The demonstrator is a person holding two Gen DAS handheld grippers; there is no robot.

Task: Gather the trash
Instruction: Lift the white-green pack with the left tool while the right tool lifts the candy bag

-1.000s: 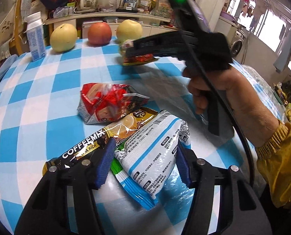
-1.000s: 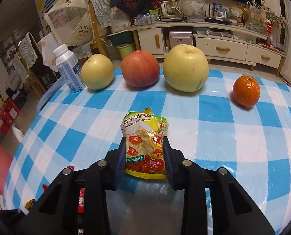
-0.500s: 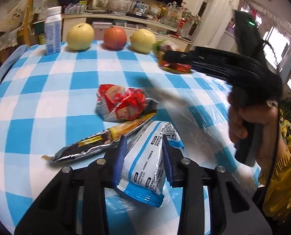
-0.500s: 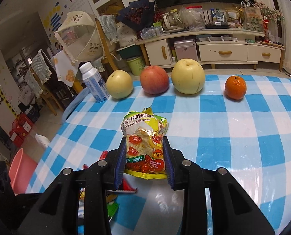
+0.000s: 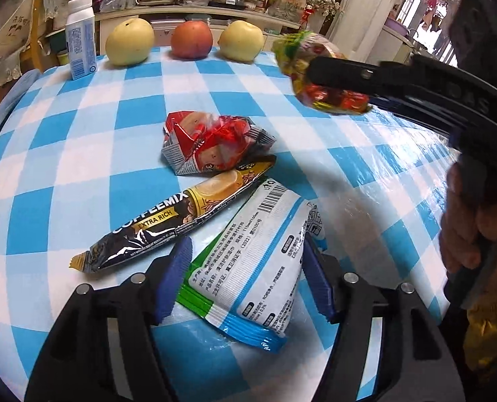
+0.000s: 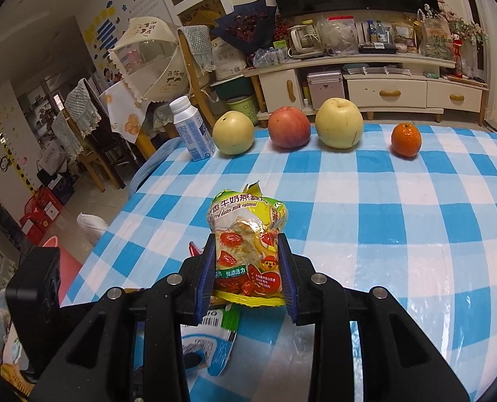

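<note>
Over the table, left tool point(image 5: 245, 279) opening around white packet point(image 5: 248, 264), no longer squeezing, right tool point(image 6: 246, 269) still clamping oatmeal packet point(image 6: 246, 234)

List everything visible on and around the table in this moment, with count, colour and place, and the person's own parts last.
Checked tablecloth: one, blue and white, covers the table.
Pears: two, pale yellow, far edge, flanking the apple.
Apple: one, red, between the pears.
Orange: one, far right.
Milk carton: one, white and blue, upright, far left.
Crumpled red wrapper: one, mid-table.
Coffeemix sachet: one, black and gold, beside the red wrapper.
White-and-blue packet: one, between the left jaws.
Yellow oatmeal packet: one, clamped and lifted.
Left gripper: black, blue pads, jaws opening.
Right gripper: black, shut on the oatmeal packet.
Hand: one, holding the right gripper's handle.
</note>
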